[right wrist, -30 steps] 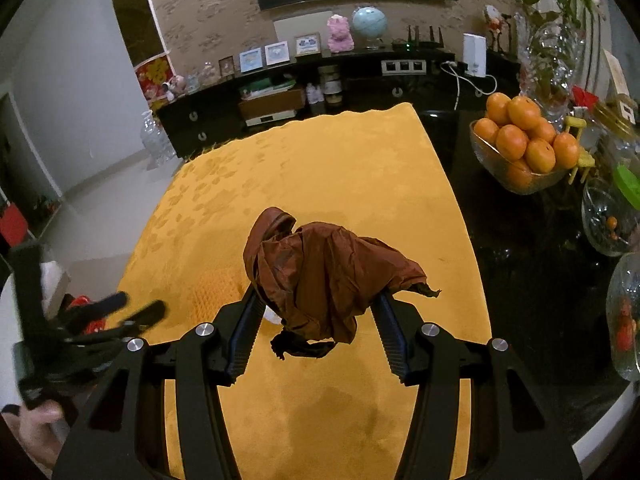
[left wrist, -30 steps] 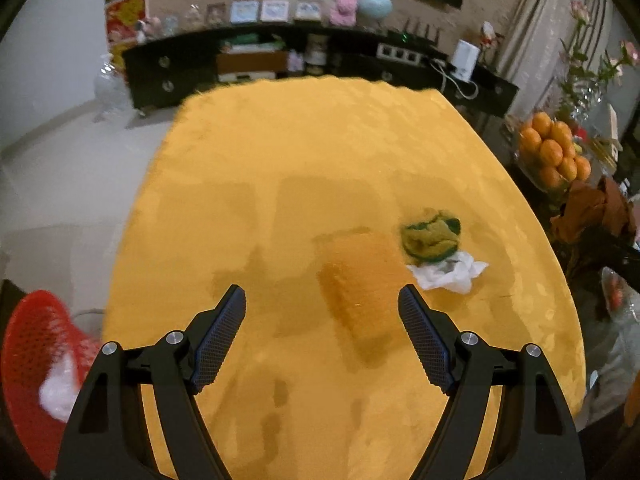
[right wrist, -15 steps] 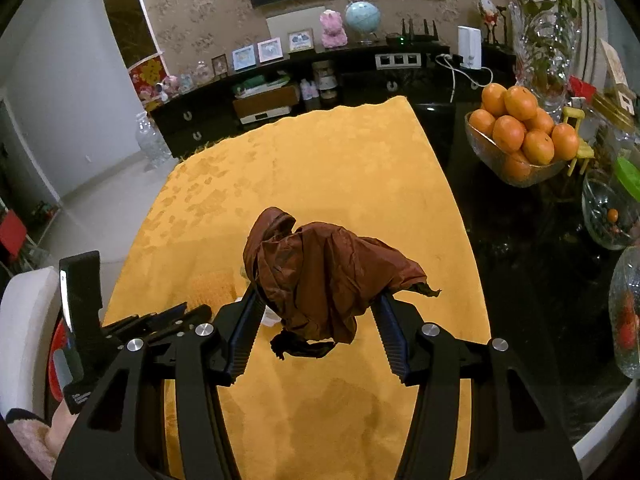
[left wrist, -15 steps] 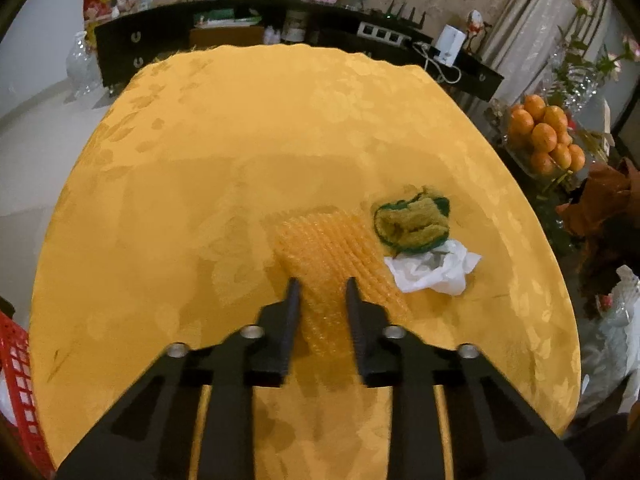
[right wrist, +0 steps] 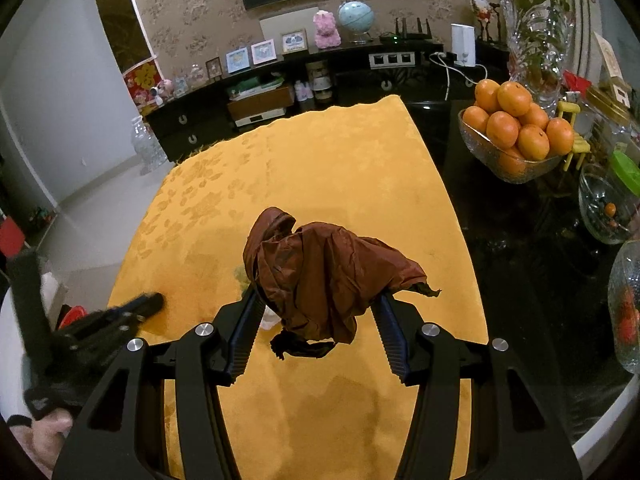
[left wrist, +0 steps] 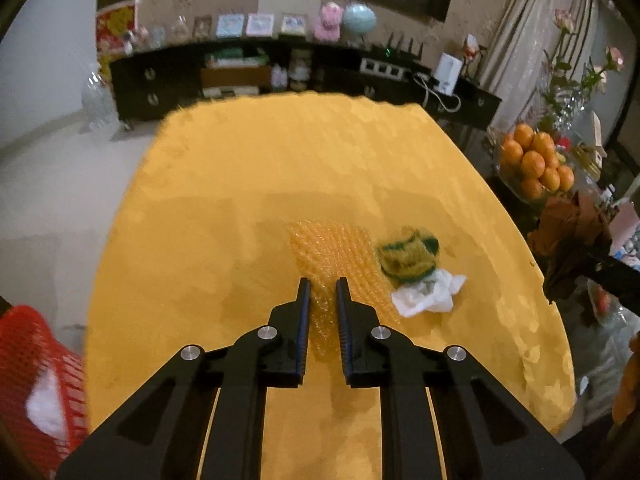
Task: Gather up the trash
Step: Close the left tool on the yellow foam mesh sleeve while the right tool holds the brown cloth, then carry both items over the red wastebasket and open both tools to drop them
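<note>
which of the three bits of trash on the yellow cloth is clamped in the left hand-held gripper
The clear bubble wrap sheet: the left hand-held gripper is shut on its near edge. The green-yellow crumpled wrapper and white crumpled tissue lie untouched beside it.

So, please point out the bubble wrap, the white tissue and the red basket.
bubble wrap [left wrist: 332, 248], left wrist view, its middle.
white tissue [left wrist: 430, 294], left wrist view, its middle.
red basket [left wrist: 28, 344], left wrist view, its mesh wall.

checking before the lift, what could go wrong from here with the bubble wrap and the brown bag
1. The left gripper pinches only the near edge of the bubble wrap. The thin sheet could slip out when lifted.
2. The wrap lies right beside the green scrap and the tissue, so dragging it may scatter them.
3. The brown bag in the right gripper hangs loose and might snag or drop.
</note>
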A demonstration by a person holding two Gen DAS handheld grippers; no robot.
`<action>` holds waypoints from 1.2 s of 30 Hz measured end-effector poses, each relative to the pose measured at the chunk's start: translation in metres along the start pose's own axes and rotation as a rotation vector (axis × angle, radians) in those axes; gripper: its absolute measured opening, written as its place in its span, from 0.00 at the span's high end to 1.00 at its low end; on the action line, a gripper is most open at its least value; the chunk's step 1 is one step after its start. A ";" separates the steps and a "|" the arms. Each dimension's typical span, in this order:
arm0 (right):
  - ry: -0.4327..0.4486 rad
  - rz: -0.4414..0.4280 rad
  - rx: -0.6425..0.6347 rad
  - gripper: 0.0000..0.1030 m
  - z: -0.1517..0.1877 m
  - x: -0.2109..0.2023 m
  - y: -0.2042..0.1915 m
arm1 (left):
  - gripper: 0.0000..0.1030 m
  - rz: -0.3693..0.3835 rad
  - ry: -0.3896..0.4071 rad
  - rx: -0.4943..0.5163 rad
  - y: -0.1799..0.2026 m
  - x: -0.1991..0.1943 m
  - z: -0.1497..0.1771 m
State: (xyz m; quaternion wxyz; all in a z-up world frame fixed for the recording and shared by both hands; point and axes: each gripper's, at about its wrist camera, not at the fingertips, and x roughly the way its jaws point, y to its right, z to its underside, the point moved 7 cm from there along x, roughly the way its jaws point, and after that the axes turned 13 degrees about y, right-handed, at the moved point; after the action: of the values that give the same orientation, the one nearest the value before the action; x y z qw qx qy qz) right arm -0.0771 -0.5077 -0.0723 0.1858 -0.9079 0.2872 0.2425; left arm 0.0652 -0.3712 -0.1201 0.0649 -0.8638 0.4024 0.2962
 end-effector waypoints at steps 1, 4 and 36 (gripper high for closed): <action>0.000 0.001 0.000 0.49 0.000 0.000 0.000 | 0.88 -0.010 0.013 0.007 -0.002 -0.004 -0.004; 0.000 0.001 0.001 0.49 0.000 0.001 0.000 | 0.88 -0.043 0.058 0.015 -0.010 -0.019 -0.015; 0.044 -0.138 -0.131 0.49 -0.006 -0.001 -0.105 | 0.88 -0.310 0.248 -0.069 -0.124 -0.140 -0.046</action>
State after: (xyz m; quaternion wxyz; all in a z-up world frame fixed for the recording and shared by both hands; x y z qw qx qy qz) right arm -0.0116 -0.4300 -0.0460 0.1358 -0.9408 0.2115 0.2276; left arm 0.1069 -0.2129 -0.0198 0.0300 -0.9470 0.2590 0.1877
